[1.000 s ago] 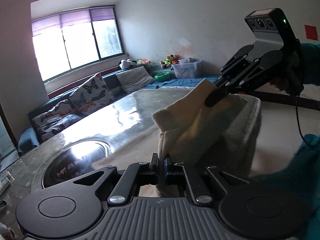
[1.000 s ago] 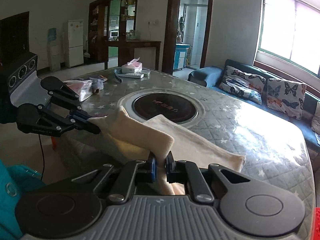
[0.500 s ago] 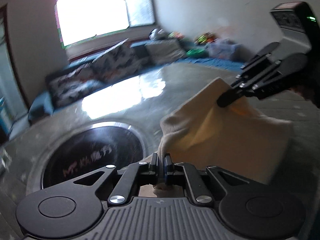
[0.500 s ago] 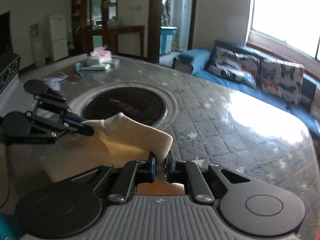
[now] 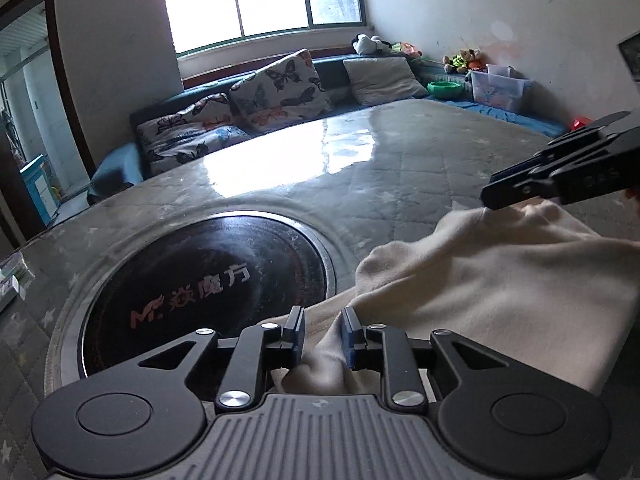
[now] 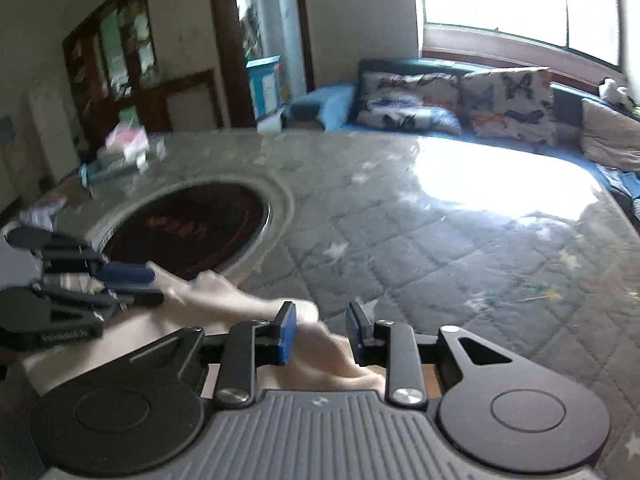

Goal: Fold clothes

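Note:
A cream garment [image 5: 492, 280] lies folded on the quilted table [image 5: 400, 184], next to the round black hotplate [image 5: 208, 284]. My left gripper [image 5: 322, 332] is open, its jaws apart on either side of a fold of the cloth. My right gripper [image 6: 320, 330] is also open, with the cream garment [image 6: 248, 304] lying loose between its jaws. In the left wrist view the right gripper [image 5: 516, 190] hovers at the garment's far corner. In the right wrist view the left gripper [image 6: 136, 284] sits at the cloth's left end.
A tissue box and small items [image 6: 124, 152] sit at the table's far left. A sofa with butterfly cushions [image 5: 276, 92] runs under the window behind the table. A plastic bin and toys [image 5: 496, 84] stand at the back right.
Both grippers came down toward the table with the raised cloth and opened. The garment dropped from its held-up peak and now lies flat on the table.

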Tool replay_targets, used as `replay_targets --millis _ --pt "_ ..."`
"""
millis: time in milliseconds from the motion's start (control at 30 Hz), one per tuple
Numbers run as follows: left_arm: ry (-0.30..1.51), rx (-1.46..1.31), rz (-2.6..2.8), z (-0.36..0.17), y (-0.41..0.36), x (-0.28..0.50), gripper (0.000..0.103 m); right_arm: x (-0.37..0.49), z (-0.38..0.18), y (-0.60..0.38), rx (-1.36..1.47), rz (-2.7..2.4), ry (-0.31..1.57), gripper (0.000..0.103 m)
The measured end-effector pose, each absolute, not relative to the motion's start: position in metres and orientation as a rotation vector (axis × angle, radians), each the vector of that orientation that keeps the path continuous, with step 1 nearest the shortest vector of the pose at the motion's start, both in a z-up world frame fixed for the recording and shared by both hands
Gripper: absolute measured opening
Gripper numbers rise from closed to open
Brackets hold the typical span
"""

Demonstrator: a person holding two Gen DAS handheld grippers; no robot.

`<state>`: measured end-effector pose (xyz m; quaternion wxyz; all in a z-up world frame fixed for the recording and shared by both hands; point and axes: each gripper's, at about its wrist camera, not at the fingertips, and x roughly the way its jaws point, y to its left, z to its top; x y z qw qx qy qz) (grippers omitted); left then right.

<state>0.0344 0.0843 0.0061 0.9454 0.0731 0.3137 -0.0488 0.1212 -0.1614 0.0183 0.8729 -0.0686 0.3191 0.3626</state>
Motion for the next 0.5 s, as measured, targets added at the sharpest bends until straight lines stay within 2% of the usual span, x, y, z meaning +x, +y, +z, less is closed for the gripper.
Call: replay_targets --millis 167,500 --pt "0.625 0.133 -0.093 0.013 0.08 0.035 0.021 0.112 0.023 -0.148 -0.178 0.804 0.666 0.016" --pt "0.667 0.089 -0.139 0.006 0.061 0.056 0.02 0.124 0.006 -0.128 -0.172 0.779 0.724 0.014"
